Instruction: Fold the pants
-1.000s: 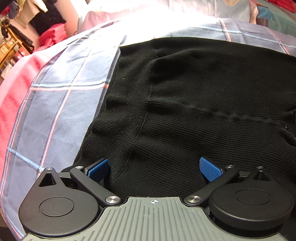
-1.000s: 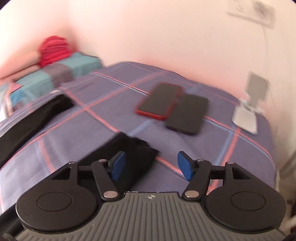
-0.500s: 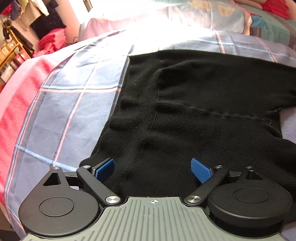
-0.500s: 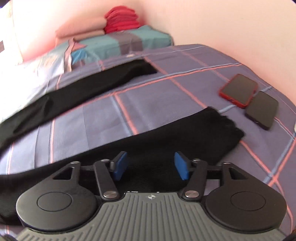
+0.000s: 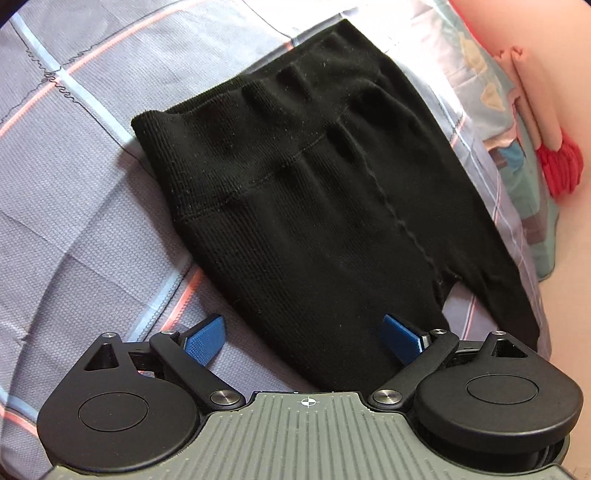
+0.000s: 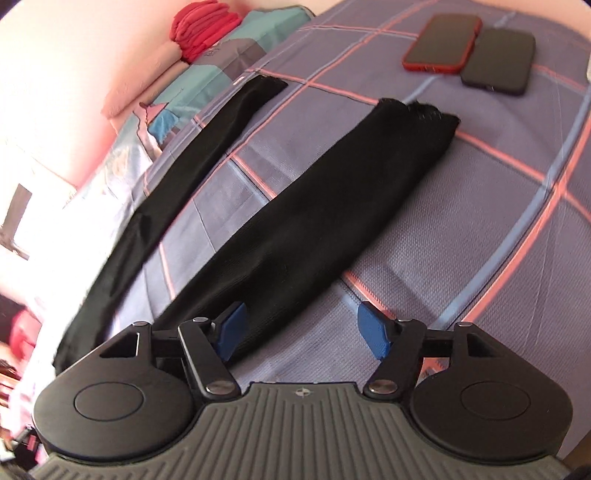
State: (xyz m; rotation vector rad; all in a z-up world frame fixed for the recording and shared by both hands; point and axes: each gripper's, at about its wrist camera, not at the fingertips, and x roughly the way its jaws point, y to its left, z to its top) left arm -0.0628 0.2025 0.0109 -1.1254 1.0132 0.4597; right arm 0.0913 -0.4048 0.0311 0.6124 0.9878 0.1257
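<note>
Black ribbed pants (image 5: 314, 177) lie flat on the plaid bed sheet (image 5: 74, 192), waistband at the upper left in the left wrist view. My left gripper (image 5: 303, 338) is open and empty, hovering over the near thigh part. In the right wrist view the two legs spread apart: the near leg (image 6: 325, 206) runs up to its cuff, the far leg (image 6: 192, 147) lies to the left. My right gripper (image 6: 303, 328) is open and empty, over the near leg's right edge.
A red phone (image 6: 441, 42) and a black phone (image 6: 498, 61) lie on the sheet beyond the near cuff. Pillows (image 6: 207, 74) and a red folded cloth (image 6: 203, 27) sit by the pink wall. The pillow edge (image 5: 517, 155) borders the pants.
Both grippers have swung round: the left view has turned, so the waistband now lies up left, and the right view has turned from the phones to look down both legs. Both stay open.
</note>
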